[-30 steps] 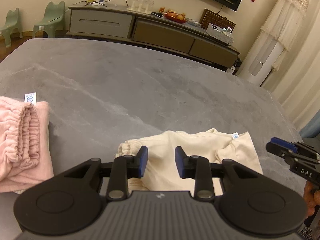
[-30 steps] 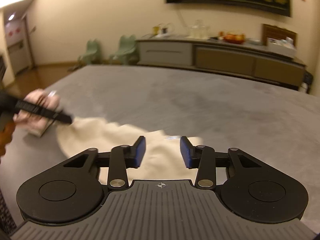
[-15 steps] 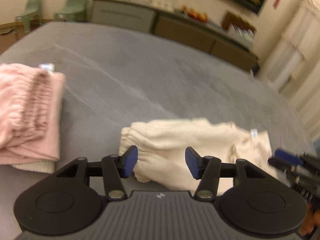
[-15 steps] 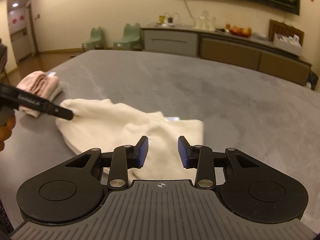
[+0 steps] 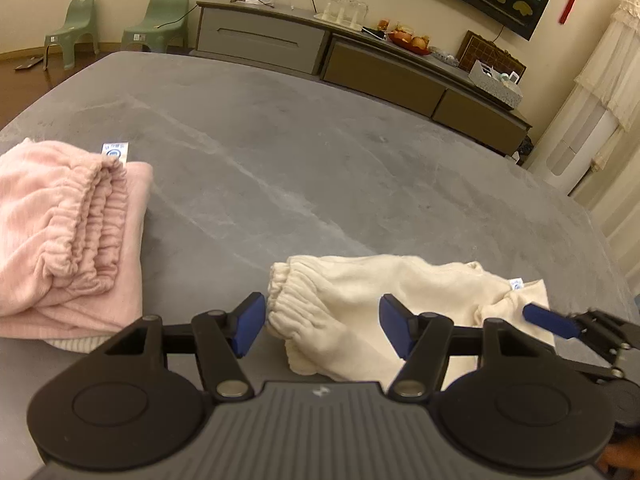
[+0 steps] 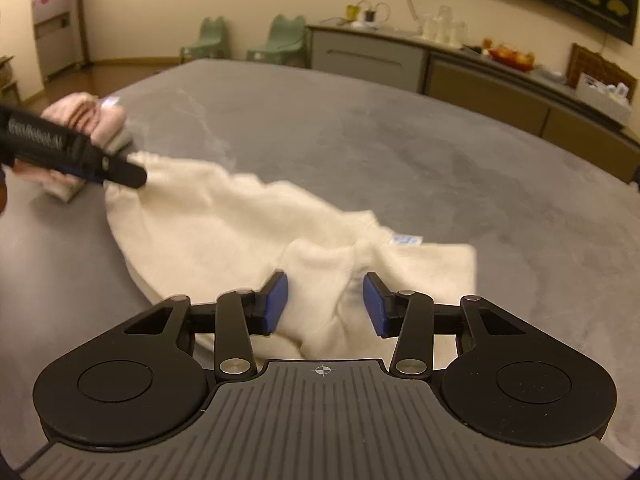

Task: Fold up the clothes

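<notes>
Cream fleece pants lie folded on the grey table, elastic waistband to the left, label end to the right; they also show in the right wrist view. My left gripper is open, its jaws on either side of the waistband end, holding nothing. My right gripper is open over the label end, empty; one of its fingertips shows in the left wrist view. The left gripper's fingers show at the waistband in the right wrist view.
A folded pink garment lies on a white folded one at the table's left, also visible in the right wrist view. Beyond the table stand a long sideboard, two green chairs and a white floor unit.
Both grippers have opened wider and come closer to the cream pants. The left gripper has come down to the waistband end and the right to the label end.
</notes>
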Available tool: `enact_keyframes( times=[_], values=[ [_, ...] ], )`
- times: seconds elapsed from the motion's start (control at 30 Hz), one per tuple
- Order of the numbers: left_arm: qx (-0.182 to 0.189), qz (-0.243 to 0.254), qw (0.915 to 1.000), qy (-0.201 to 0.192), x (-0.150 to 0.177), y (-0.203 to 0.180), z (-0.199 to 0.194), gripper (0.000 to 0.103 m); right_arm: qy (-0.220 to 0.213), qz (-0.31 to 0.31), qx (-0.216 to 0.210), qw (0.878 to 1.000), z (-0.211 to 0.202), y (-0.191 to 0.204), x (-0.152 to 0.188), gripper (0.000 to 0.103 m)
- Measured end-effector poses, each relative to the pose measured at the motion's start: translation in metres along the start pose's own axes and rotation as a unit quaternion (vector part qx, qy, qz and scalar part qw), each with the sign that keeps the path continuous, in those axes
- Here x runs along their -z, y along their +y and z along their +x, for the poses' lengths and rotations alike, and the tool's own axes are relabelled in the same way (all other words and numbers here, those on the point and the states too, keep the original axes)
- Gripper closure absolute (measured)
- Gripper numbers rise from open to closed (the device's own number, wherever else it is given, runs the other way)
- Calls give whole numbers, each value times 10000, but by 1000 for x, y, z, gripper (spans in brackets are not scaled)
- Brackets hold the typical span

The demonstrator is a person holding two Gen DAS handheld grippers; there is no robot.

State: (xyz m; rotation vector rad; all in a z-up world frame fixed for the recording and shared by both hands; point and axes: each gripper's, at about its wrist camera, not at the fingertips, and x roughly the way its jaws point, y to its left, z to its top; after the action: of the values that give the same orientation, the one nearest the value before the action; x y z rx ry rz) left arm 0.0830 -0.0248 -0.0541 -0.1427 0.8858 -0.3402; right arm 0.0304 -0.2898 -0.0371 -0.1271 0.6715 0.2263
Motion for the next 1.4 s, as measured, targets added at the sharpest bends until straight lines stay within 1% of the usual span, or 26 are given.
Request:
enact_keyframes(
  times=[0.07,0.13,0.2,0.27,0.37,0.4,0.47,0.5,0.53,0.57,0.63,0.7,0.8,0.9,0.97,1.0,1.03,1.07,1.1,1.13,1.17,1.2,1.23,1.3,1.33,1.4],
  values=[
    [38,-34,10000,-43,-1,0,-3,39,-236,-167,-203,9994,-8,17,-10,52],
    [76,-63,9999,-73,-2,1,-6,39,-404,-448,-469,9971,-12,46,-14,37],
    [80,-70,9999,-99,-2,4,-8,39,-439,-844,-636,9934,-7,75,-13,27],
    [74,-76,9999,-115,-3,6,-11,39,-447,-1205,-727,9890,1,101,-10,25],
    [90,-82,9998,-138,-2,9,-15,39,-372,-1580,-601,9849,25,126,-3,25],
    [86,-85,9998,-151,-3,9,-16,39,-333,-1603,-557,9849,32,130,-2,28],
    [104,-81,9998,-170,-3,11,-19,38,-231,-1599,-470,9857,46,136,-1,45],
    [108,-90,9997,-177,-3,13,-20,38,-151,-1559,-455,9866,52,138,-1,62],
    [113,-100,9997,-183,-3,14,-20,38,-114,-1463,-475,9880,55,138,0,75],
    [128,-117,9997,-186,-4,14,-21,38,-105,-1341,-506,9896,57,137,-1,79],
    [150,-147,9996,-195,-4,16,-22,38,-118,-1110,-536,9923,56,133,-3,93],
    [192,-178,9995,-176,-4,16,-21,37,-210,-897,-563,9942,48,125,-6,97],
    [280,-276,9992,-93,-4,14,-16,35,-368,-485,-644,9961,35,109,-10,97],
    [699,-721,9949,39,-2,19,-3,31,-452,-34,-863,9952,30,91,-25,97],
    [639,-672,9957,9,-2,15,1,30,-435,144,-1007,9939,26,85,-21,97],
    [609,-648,9960,-5,-1,13,2,36,-396,155,-1067,9934,27,84,-18,97],
    [579,-623,9964,-20,-1,10,4,50,-357,166,-1127,9928,27,84,-15,97],
    [549,-599,9967,-34,-1,8,6,80,-318,177,-1187,9923,27,83,-12,97],
    [519,-574,9970,-49,-1,6,8,80,-216,182,-1275,9914,28,81,-9,96],
    [489,-550,9973,-64,-1,4,10,80,-113,259,-1350,9904,27,75,-6,81],
    [459,-525,9975,-78,-1,2,12,81,-36,386,-1405,9893,23,65,-4,73],
    [429,-501,9978,-93,0,0,14,81,41,512,-1459,9880,20,56,-2,57],
    [399,-476,9980,-107,0,-3,15,81,27,704,-1489,9863,14,44,-1,55],
    [339,-427,9984,-137,0,-7,19,81,-132,1053,-1347,9852,3,22,-1,57],
    [309,-402,9986,-151,0,-9,21,81,-212,1211,-1254,9845,-2,11,-1,61],
    [249,-353,9989,-180,1,-13,25,81,38,1158,-821,9899,10,2,5,72]
  ],
)
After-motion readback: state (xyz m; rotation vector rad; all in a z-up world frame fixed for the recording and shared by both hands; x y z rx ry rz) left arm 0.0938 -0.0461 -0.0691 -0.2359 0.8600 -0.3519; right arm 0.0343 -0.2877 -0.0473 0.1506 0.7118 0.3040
